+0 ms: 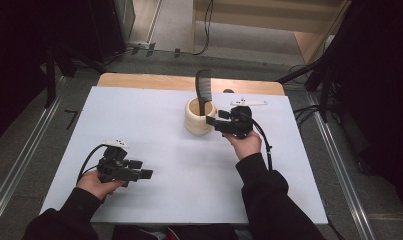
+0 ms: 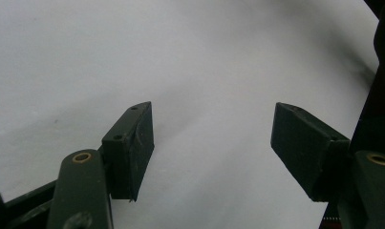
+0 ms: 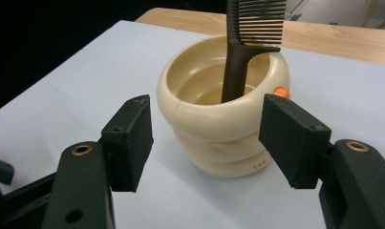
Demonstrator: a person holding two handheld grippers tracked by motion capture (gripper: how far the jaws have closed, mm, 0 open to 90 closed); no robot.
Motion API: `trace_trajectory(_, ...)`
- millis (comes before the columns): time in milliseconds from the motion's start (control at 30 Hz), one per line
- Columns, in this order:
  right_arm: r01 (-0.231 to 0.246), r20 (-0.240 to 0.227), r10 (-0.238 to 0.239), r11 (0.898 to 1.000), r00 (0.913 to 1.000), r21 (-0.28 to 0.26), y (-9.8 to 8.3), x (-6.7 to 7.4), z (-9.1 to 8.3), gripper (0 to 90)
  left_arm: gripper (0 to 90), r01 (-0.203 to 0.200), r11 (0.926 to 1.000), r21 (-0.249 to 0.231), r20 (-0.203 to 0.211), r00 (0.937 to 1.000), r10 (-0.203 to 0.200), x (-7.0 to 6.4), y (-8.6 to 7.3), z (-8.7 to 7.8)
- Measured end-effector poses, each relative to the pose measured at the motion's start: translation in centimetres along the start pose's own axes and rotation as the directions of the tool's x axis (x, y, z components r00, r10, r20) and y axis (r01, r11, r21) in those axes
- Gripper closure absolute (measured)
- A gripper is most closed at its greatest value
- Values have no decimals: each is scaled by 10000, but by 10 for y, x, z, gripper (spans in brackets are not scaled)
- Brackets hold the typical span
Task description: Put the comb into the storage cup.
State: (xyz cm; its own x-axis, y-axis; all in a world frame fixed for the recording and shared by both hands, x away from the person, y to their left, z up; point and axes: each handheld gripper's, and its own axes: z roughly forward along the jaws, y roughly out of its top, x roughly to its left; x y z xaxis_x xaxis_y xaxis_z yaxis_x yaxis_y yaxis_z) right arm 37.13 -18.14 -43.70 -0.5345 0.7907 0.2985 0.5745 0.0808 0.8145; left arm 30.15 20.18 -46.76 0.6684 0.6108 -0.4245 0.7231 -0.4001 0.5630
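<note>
In the high view, the cup (image 1: 199,117) stands on the white table (image 1: 139,115), toward its far side, and the black comb (image 1: 203,90) stands upright in the cup with its teeth above the rim. The right gripper (image 1: 212,121) is just beside the cup, on the right of it, with its jaws apart and nothing between them. The left gripper (image 1: 143,169) rests well apart from the cup, at the near left of the table, also with jaws apart. In the left gripper view, the left gripper (image 2: 211,143) points at bare table, wide open, and holds nothing. In the right gripper view, the right gripper (image 3: 207,136) looks at the cup (image 3: 219,129) from near; its jaws are open on both sides of the cup body but do not touch it. The comb (image 3: 245,52) leans with its handle inside the cup and its teeth on top. This view shows also the ribbed wall of the cup and a small orange thing (image 3: 281,92) behind the rim, which the high view does not make clear; the high view gives where both hands are. I judge the comb is light, stiff and a little slippery plastic; the best place to take it is the handle just above the rim. The cup looks light, so it may tip if the comb is pulled sideways.
</note>
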Motion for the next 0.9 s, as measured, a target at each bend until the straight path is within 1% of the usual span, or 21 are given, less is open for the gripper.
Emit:
trace_trajectory(67,39,-66,-39,9999,10000,137,-2,2,-5,342,316,7,10000,-8,-9,10000,-7,0,0,0)
trace_trajectory(300,137,-609,-124,9997,9981,214,-10,7,-23,296,316,6,10000,-16,-33,10000,-6,1,1,-1)
trace_trajectory(367,156,-746,-129,9992,9971,359,-13,7,-27,288,316,4,10000,-26,-33,10000,-4,0,1,-1)
trace_trajectory(400,155,-722,-122,9989,9973,447,-15,8,-28,288,317,-9,10000,-38,-39,10000,9,0,1,-1)
trace_trajectory(467,258,-729,-219,9983,9971,531,-18,8,-32,279,316,-33,10000,-47,-28,10000,33,0,1,-1)
trace_trajectory(500,291,-805,-243,9978,9965,592,-19,9,-34,277,316,-42,10000,-43,-29,10000,42,0,1,-1)
trace_trajectory(633,544,-909,-488,9967,9947,605,-25,12,-42,274,316,-6,10000,-55,-46,10000,6,0,1,-2)
trace_trajectory(767,711,-1109,-619,9942,9919,805,-32,15,-47,273,316,19,9999,-104,-49,10000,-19,1,1,-2)
trace_trajectory(833,828,-1297,-719,9933,9889,812,-35,16,-49,273,316,20,10000,-97,-76,10000,-21,0,1,-3)
trace_trajectory(900,844,-1319,-733,9932,9885,804,-39,17,-53,273,316,-3,10000,-96,-80,10000,3,0,0,-3)
